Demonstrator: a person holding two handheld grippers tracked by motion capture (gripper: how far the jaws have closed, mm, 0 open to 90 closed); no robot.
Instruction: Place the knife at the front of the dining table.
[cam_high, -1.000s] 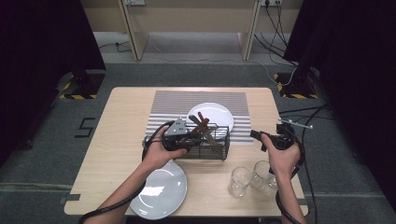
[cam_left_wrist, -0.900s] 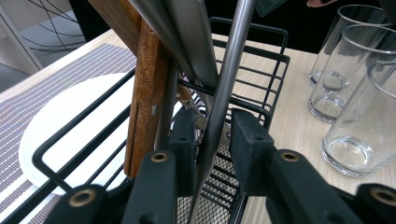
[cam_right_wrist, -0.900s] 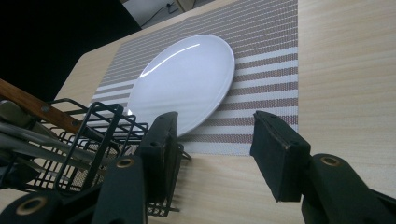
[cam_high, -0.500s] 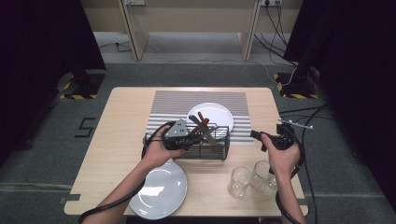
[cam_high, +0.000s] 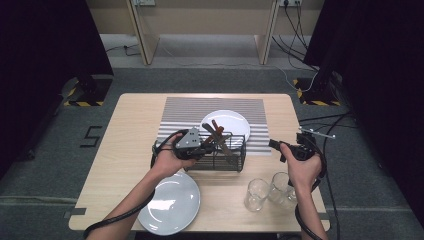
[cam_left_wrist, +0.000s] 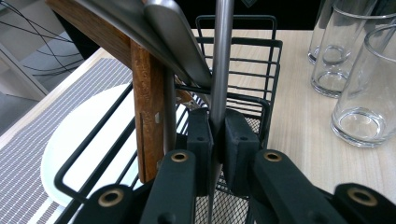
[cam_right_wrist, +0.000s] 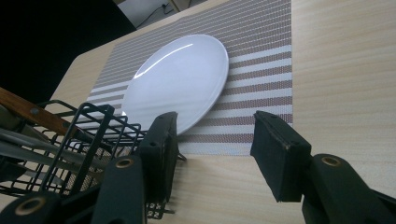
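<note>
Item in hand: a slim metal utensil handle (cam_left_wrist: 220, 70), standing upright in the black wire cutlery basket (cam_high: 220, 152) at mid-table. The left gripper (cam_left_wrist: 218, 140), whose jaws have just been closing, is now pinching this handle between its pads. The right gripper (cam_right_wrist: 215, 140) is idling with jaws spread and nothing between them, near the basket's right end. Handling note, as a judgement: the piece is best drawn straight up along its own axis, keeping clear of the wooden-handled utensil (cam_left_wrist: 147, 112) and the flat steel blade (cam_left_wrist: 180, 42) leaning against it, with the basket steadied if it starts lifting. Count: basket, one; white plates (cam_high: 170, 202), two; drinking glasses (cam_high: 257, 194), two; striped placemat (cam_high: 185, 112), one.
</note>
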